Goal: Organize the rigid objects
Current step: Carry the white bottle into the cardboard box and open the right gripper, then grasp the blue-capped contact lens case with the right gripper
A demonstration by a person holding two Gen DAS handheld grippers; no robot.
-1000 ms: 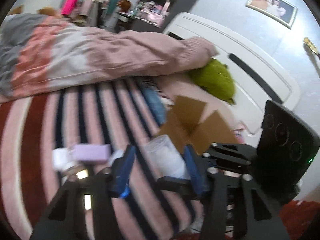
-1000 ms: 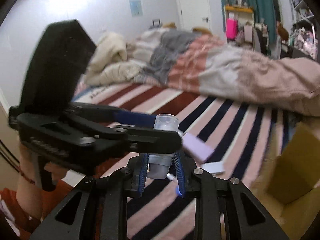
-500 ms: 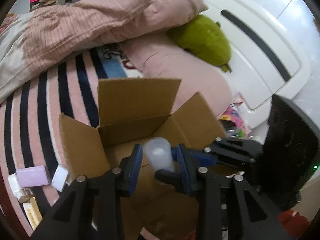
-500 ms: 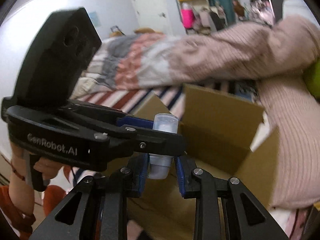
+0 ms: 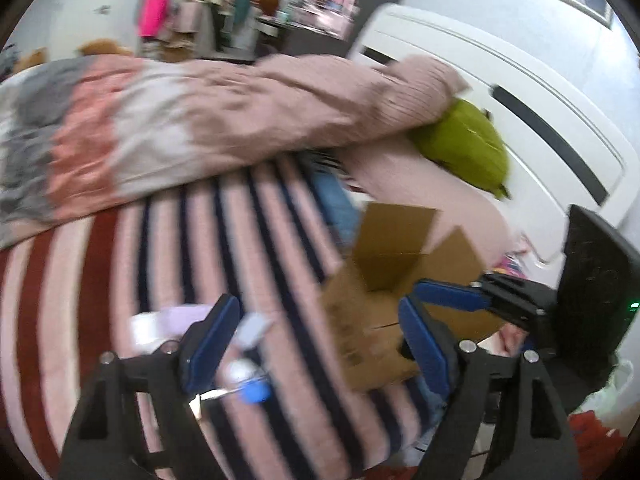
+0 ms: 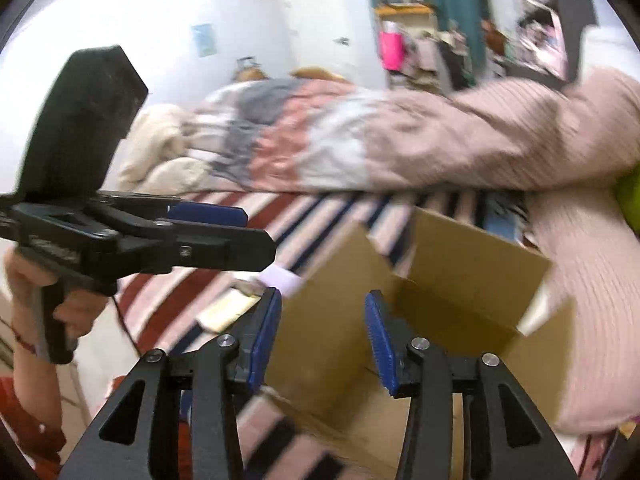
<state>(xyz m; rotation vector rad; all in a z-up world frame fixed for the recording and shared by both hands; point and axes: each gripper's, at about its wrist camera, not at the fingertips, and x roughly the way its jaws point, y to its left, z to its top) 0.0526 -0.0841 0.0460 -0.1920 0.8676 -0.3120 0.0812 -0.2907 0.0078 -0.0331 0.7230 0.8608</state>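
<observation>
Right wrist view, brown cardboard box (image 6: pixel 472 280) flaps up, both hand-held grippers (image 6: pixel 324 336) (image 5: pixel 316 340) spread, empty.

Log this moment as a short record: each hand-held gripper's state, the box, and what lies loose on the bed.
left hand-held gripper: open, nothing between its fingers, over the striped blanket
right hand-held gripper: open, nothing held, aimed at the box
cardboard box: on the bed, flaps open; contents not visible
loose items: lilac box and small white item on the stripes left of the cardboard box; blurred
image quality: motion blur in both views
</observation>
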